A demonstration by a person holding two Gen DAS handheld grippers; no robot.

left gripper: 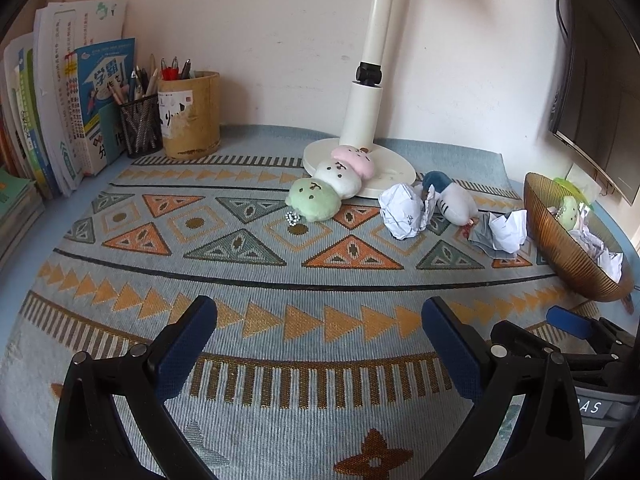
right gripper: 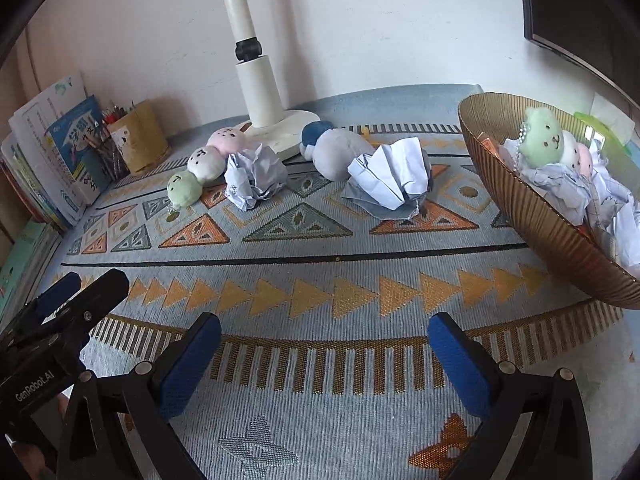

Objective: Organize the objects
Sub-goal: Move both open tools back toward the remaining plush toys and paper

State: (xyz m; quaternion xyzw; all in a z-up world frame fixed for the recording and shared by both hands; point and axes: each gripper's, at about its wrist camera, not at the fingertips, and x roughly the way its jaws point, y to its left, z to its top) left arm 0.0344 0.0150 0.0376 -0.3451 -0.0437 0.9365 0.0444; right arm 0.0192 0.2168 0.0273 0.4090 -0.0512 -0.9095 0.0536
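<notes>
Ahead of the left gripper (left gripper: 319,320), past a wide stretch of bare patterned cloth (left gripper: 240,280), a three-ball plush toy (left gripper: 334,182) in green, white and pink is laid partly on the round base of a white lamp (left gripper: 360,120). Just to its right a crumpled paper ball (left gripper: 402,210) is seen, touching a blue-and-grey plush toy (left gripper: 452,198), and further right a second crumpled paper (left gripper: 506,230) lies beside a ribbed amber bowl (left gripper: 560,248). In the bowl, ahead and to the right of the right gripper (right gripper: 325,338), a second green-headed plush (right gripper: 546,138) is rested on wads of paper.

Both grippers are held wide apart at the fingers, with nothing between the blue pads, low over the near part of the cloth. The right gripper is seen at the left gripper's right side, close by.

The cloth is woven in pale blue with orange and grey triangles and is spread over a table set against a cream wall. Far ahead to the left, a mesh pen cup (left gripper: 140,124), a bamboo holder (left gripper: 192,114) and upright books (left gripper: 68,92) are lined along the wall. A dark monitor (left gripper: 592,72) is mounted at the far right. The middle and near bands of the cloth are left open between the grippers and the objects.
</notes>
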